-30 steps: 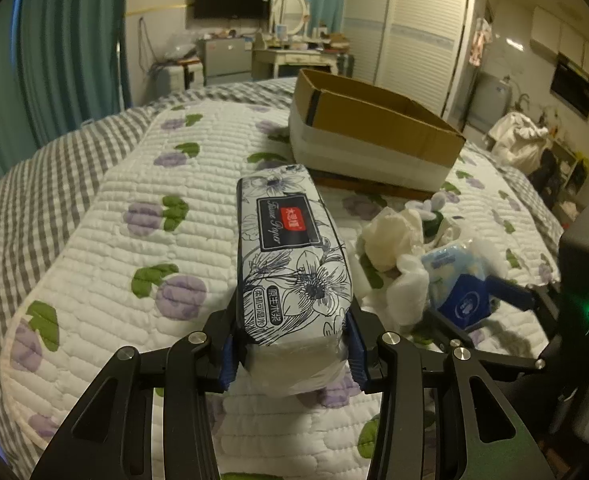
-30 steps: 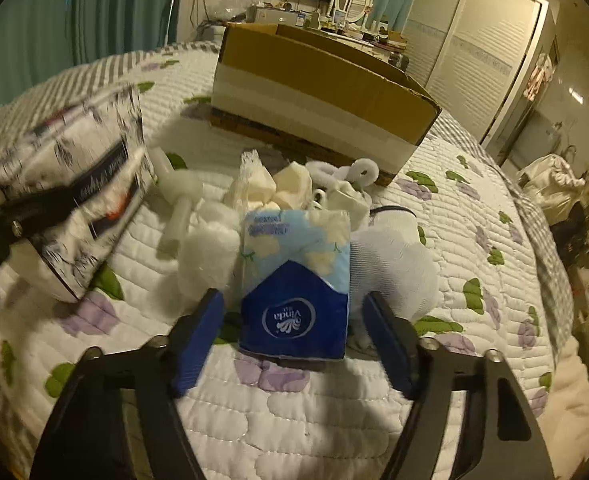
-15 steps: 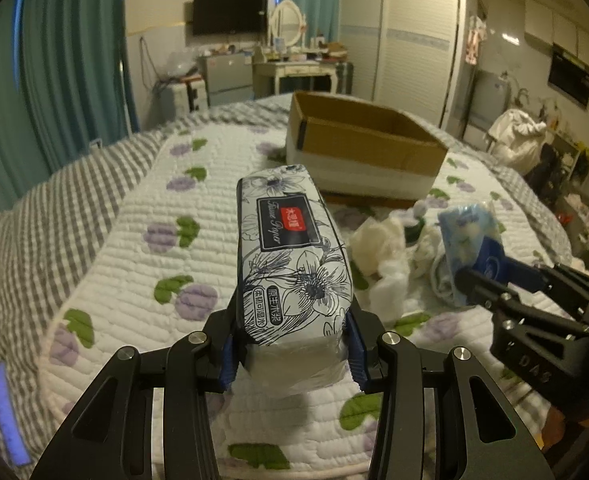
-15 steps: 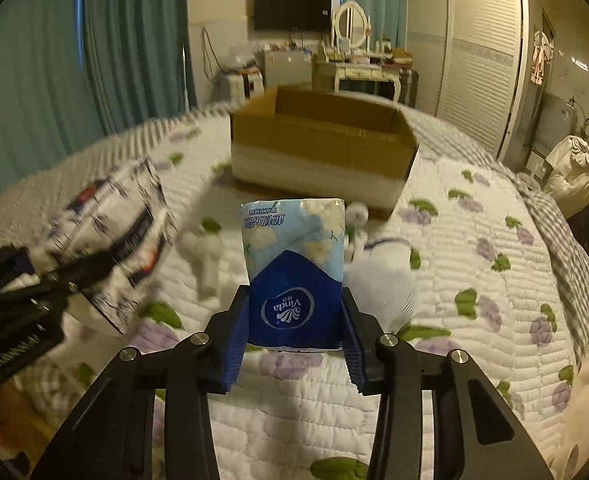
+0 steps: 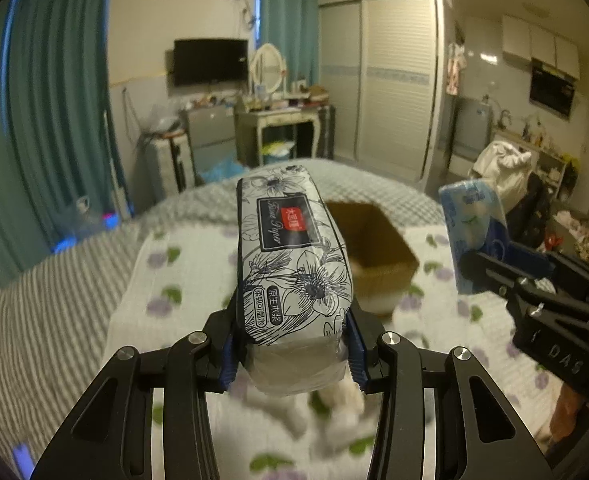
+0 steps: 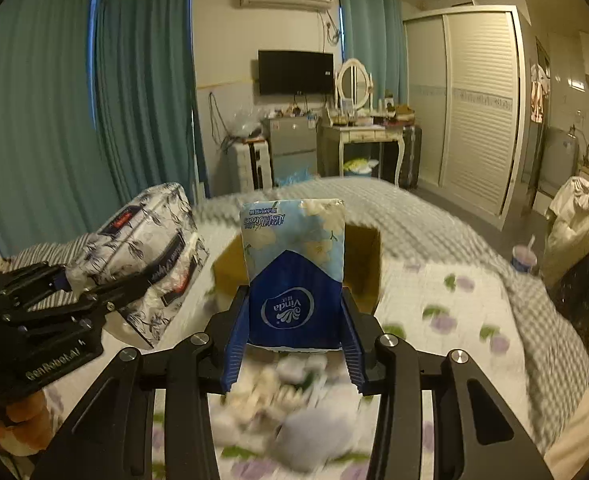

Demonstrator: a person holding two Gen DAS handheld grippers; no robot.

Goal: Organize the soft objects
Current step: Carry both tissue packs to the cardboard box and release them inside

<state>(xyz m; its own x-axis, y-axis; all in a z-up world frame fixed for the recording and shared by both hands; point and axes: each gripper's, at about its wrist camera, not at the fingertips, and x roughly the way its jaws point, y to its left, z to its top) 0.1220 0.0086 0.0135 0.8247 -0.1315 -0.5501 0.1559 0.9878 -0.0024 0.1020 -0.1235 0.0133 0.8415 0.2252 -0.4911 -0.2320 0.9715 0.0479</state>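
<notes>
A long grey tissue pack with a black flower print (image 5: 290,248) is held up over the bed, my left gripper (image 5: 290,344) shut on its near end. A blue and white Vinda tissue pack (image 6: 294,264) stands upright between the pads of my right gripper (image 6: 292,340), which is shut on it. Both packs hang in the air side by side, the blue pack (image 5: 470,224) to the right of the floral one (image 6: 146,248). Beyond them on the bed lies an open cardboard box (image 5: 374,248). A blurred pile of white soft items (image 6: 294,400) lies on the quilt below.
The bed has a white quilt with purple flowers (image 5: 182,280) over a grey checked blanket (image 6: 434,220). A cup (image 6: 524,258) stands at the bed's right edge. Teal curtains (image 6: 142,100), a dressing table (image 6: 366,132) and a white wardrobe (image 6: 474,100) line the room behind.
My right gripper shut on the blue pack and lifted it off the pile. Both grippers rose with their packs, so the box now sits lower and farther in view.
</notes>
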